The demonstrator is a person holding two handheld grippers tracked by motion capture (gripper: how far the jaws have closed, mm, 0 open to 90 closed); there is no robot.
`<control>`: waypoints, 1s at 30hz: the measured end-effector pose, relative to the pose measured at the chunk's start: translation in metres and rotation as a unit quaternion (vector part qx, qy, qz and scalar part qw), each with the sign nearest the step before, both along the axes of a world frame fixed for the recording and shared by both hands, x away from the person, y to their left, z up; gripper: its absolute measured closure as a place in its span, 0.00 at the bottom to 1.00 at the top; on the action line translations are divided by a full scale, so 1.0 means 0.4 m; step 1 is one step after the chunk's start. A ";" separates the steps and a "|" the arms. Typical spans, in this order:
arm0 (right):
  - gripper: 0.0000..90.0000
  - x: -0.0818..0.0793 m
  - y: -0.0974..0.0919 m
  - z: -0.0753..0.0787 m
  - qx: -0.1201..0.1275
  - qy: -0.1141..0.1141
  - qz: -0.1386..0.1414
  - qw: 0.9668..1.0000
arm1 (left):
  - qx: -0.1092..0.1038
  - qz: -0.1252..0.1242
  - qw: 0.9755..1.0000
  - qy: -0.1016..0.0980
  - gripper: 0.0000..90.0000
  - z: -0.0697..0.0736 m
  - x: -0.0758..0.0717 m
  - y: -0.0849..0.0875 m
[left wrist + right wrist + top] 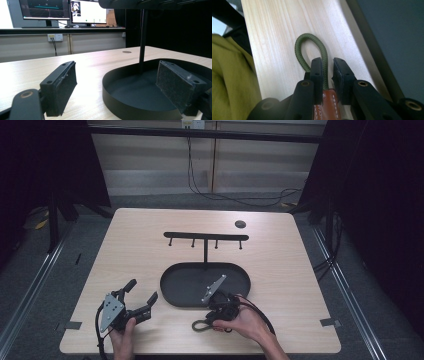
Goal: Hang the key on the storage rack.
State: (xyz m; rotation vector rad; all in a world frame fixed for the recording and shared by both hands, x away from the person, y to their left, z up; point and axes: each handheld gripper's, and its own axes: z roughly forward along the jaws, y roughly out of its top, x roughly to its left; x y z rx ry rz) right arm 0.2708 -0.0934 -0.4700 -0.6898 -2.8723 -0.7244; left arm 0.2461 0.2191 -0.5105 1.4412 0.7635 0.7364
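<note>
A green cord loop (298, 47) with a brown leather tab (327, 105) lies on the wooden table (277, 30), near its front edge in the high view (200, 325). My right gripper (328, 62) is shut on it, one strand of the cord and the tab sitting between the narrow jaws. In the high view that gripper (212, 319) sits just in front of the black oval tray (170, 292). My left gripper (142, 290) rests left of the tray, open and empty, its pads (62, 87) wide apart and facing the tray's rim (107, 85).
A black post (143, 40) rises from the tray to a crossbar with several pegs (206, 236). A small grey disc (240, 224) lies at the table's far side. Yellow-green cloth (232, 82) shows beside the table edge in the right gripper view.
</note>
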 end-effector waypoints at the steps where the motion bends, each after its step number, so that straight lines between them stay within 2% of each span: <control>1: 0.87 0.002 0.002 -0.001 -0.004 0.002 0.003 1.000 | 0.000 0.000 1.000 0.000 0.18 0.000 0.000 0.000; 5: 0.89 0.006 0.011 -0.003 -0.017 0.010 0.004 1.000 | 0.001 0.000 1.000 0.000 0.18 0.000 0.000 0.000; 10: 0.93 0.010 0.014 -0.001 -0.032 0.000 -0.003 0.999 | 0.000 0.000 1.000 0.000 0.18 0.000 0.000 0.000; 15: 0.93 0.012 0.013 0.003 -0.048 0.005 -0.008 0.999 | 0.001 0.000 1.000 0.000 0.18 0.000 0.000 0.001; 23: 0.90 0.016 0.029 0.009 -0.082 0.003 0.013 0.997 | 0.001 0.000 1.000 0.000 0.18 0.000 0.000 0.001; 30: 0.91 0.021 0.034 0.003 -0.087 0.004 0.014 0.996 | 0.001 -0.001 1.000 0.000 0.18 0.000 0.000 0.001</control>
